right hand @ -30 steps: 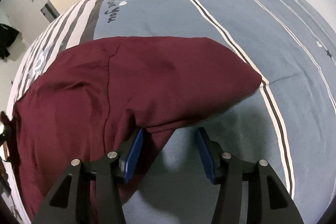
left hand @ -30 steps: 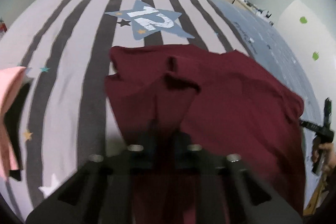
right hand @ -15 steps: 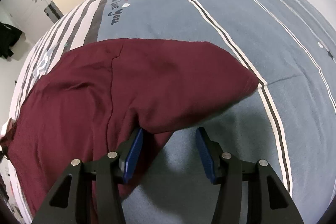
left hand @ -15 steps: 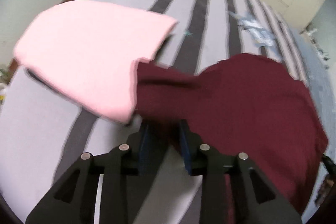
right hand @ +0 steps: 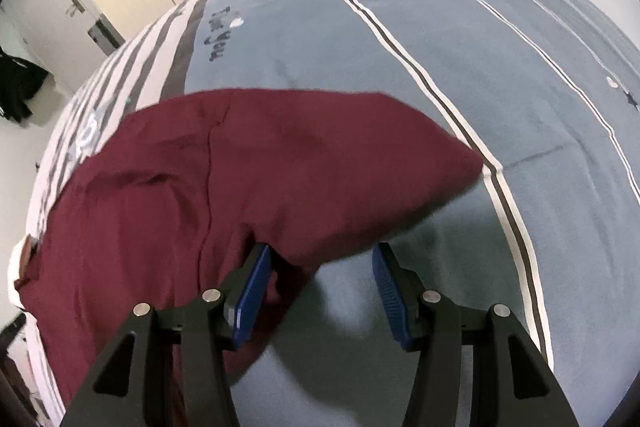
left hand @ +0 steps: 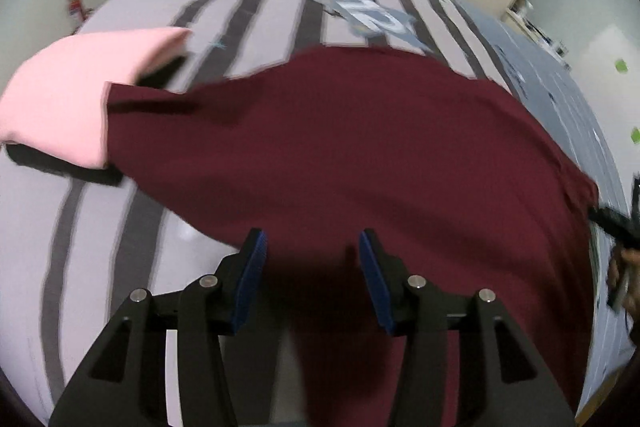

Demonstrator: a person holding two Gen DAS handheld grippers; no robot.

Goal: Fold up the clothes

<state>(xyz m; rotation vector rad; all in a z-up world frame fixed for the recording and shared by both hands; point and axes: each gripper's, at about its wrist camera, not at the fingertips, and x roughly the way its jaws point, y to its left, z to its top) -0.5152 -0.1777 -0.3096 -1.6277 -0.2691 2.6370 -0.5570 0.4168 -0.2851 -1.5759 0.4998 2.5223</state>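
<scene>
Maroon shirt (left hand: 360, 155): spread on bed (right hand: 400, 47), sleeve newly laid out to pink garment (left hand: 60, 99). Left gripper (left hand: 312, 263) jaws just opened, releasing cloth. Right gripper (right hand: 320, 275) agape, grasping nothing. Fold next.

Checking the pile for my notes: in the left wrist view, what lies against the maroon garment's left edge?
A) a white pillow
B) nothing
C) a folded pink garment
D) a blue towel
C: a folded pink garment lies at the left edge of the maroon garment.
</scene>
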